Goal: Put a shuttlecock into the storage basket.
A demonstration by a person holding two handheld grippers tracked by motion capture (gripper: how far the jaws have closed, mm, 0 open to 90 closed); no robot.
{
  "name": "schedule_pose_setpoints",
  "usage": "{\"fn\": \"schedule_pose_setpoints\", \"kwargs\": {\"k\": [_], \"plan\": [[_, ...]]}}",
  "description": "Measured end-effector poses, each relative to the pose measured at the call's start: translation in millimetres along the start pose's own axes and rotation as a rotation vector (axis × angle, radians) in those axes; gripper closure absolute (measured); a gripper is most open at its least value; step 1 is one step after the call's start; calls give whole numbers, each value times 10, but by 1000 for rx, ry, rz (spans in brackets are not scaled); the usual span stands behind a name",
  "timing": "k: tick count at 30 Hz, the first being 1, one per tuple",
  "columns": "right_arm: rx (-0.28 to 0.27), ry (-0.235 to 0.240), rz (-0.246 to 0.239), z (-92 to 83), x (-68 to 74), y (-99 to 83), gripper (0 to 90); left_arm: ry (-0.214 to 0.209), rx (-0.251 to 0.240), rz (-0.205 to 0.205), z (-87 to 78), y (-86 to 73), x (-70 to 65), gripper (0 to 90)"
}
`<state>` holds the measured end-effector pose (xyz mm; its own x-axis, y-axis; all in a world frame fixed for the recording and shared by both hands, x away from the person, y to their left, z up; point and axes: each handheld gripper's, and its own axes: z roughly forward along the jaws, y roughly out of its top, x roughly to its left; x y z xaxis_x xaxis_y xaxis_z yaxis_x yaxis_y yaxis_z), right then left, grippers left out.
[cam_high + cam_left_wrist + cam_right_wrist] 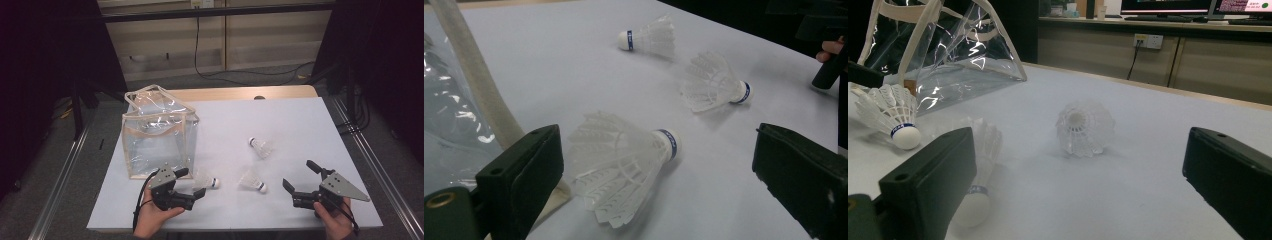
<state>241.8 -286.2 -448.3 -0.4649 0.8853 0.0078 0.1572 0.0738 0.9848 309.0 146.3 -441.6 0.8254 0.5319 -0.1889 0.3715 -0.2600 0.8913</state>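
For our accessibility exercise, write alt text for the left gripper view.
A white shuttlecock lies on its side between the open left gripper jaws, untouched. Two more shuttlecocks lie beyond on the white table, and a clear bag stands at the left.

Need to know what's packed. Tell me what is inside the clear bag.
The bag looks empty: through its clear walls only creases and glare show. All three shuttlecocks lie outside on the table. Its floor is partly masked by reflections.
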Motion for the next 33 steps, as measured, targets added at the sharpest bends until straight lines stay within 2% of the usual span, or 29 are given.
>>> {"fn": "schedule_pose_setpoints", "kwargs": {"k": [8, 14, 22, 27, 33], "plan": [[1, 1, 0, 1, 2, 0, 6, -24, 40, -4, 27, -9, 5, 96], [-1, 5, 1, 4, 5, 0, 7, -40, 52, -24, 31, -7, 20, 137], [0, 2, -5, 6, 4, 0, 7, -60, 87, -12, 78, -15, 16, 208], [0, 5, -7, 5, 5, 2, 7, -60, 104, -22, 98, -16, 28, 251], [1, 6, -8, 5, 6, 2, 7, -54, 118, -5, 117, -22, 27, 286]]}}
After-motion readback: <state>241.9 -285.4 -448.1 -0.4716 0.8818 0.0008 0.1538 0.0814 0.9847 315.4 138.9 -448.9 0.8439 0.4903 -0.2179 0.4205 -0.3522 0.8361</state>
